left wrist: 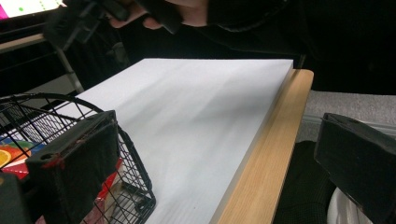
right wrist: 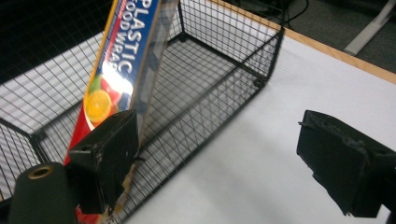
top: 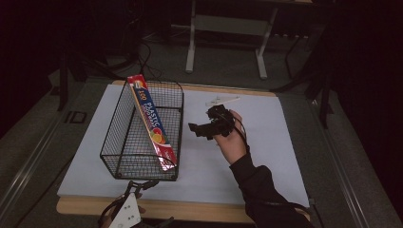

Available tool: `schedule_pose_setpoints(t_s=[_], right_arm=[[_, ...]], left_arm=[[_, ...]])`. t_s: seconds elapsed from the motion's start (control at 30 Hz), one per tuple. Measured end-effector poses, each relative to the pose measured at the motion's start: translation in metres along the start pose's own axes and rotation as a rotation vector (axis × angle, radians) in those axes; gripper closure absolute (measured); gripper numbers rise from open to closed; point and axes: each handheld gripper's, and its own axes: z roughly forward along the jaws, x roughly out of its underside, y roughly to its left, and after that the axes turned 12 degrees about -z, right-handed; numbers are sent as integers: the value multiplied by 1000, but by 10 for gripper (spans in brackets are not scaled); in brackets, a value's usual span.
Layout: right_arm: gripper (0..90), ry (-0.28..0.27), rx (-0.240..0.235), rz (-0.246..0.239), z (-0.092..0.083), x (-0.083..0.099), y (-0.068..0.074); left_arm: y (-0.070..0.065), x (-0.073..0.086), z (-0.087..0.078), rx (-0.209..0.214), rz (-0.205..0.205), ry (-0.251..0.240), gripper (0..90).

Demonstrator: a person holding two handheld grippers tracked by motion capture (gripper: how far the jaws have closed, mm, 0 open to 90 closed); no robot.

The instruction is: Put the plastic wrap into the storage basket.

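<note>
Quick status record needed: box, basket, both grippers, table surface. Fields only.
box: plastic food wrap box stands tilted inside the basket, leaning on its right wall, top end past the rim
basket: black wire basket on the white sheet, left half of table
right gripper: right gripper open, nothing between jaws, just right of the basket
left gripper: left gripper open, at the near table edge by the basket's front corner
surface: white sheet over wooden table
</note>
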Motion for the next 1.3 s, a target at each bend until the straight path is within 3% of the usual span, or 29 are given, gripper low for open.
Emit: schedule_pose_setpoints(t_s=[0.17, 0.3, 0.43, 1.0, 1.3], right_arm=[[130, 18, -11, -6, -7, 19, -3], [127, -14, -4, -2, -11, 32, -5], [129, -2, 5, -6, -11, 44, -4], [128, 41, 1, 88, -21, 113, -14], [128, 73, 28, 50, -32, 133, -12]], left_arm=[[-1, 0, 1, 4, 0, 5, 7], [-1, 0, 1, -2, -1, 4, 7], [-1, 0, 1, -3, -4, 4, 7], [-2, 1, 1, -2, 2, 7, 7], [-2, 1, 1, -2, 4, 10, 7]])
